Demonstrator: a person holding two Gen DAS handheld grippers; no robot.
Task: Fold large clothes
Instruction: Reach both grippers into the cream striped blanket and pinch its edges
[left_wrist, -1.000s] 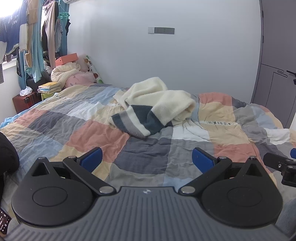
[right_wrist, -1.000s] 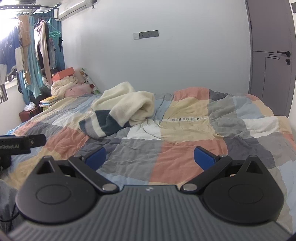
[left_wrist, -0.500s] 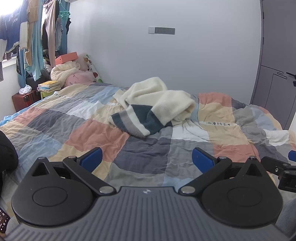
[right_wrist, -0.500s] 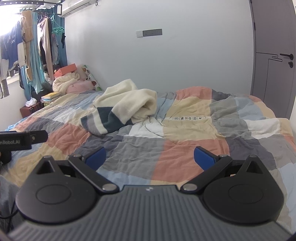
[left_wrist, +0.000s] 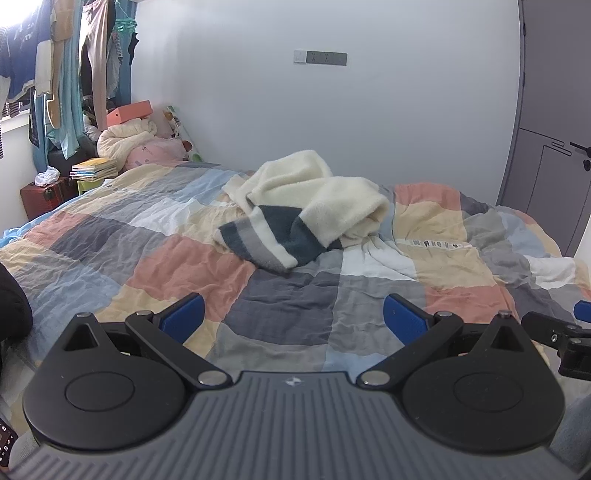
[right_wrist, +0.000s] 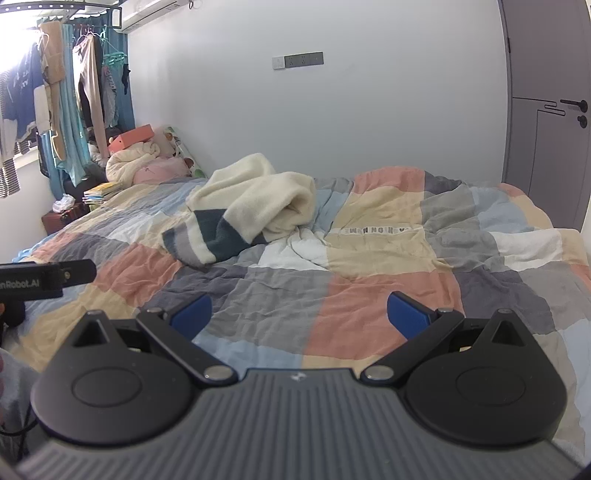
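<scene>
— While both tools hang over the near edge of the bed (left_wrist: 177, 266), how do they stand?
— The left gripper (left_wrist: 293, 319) has its blue pads spread wide with nothing between them, above a grey patch of the patchwork quilt (right_wrist: 388, 295). The right gripper (right_wrist: 299, 315) is spread just as wide and empty, over grey and salmon patches.
— And the garment?
— The cream fleece garment (left_wrist: 310, 195) with a dark teal and grey striped band lies crumpled in a heap toward the middle of the bed, closer to the far edge by the wall, well apart from both grippers.
— Anything past it?
— At the far left corner sit a rolled cream blanket (left_wrist: 125, 136) with an orange box (left_wrist: 129, 112) behind it and a stack of books (left_wrist: 94, 170). Clothes hang on a rack (right_wrist: 66, 107) by the window. A grey door (right_wrist: 550, 147) stands beyond the right edge.
</scene>
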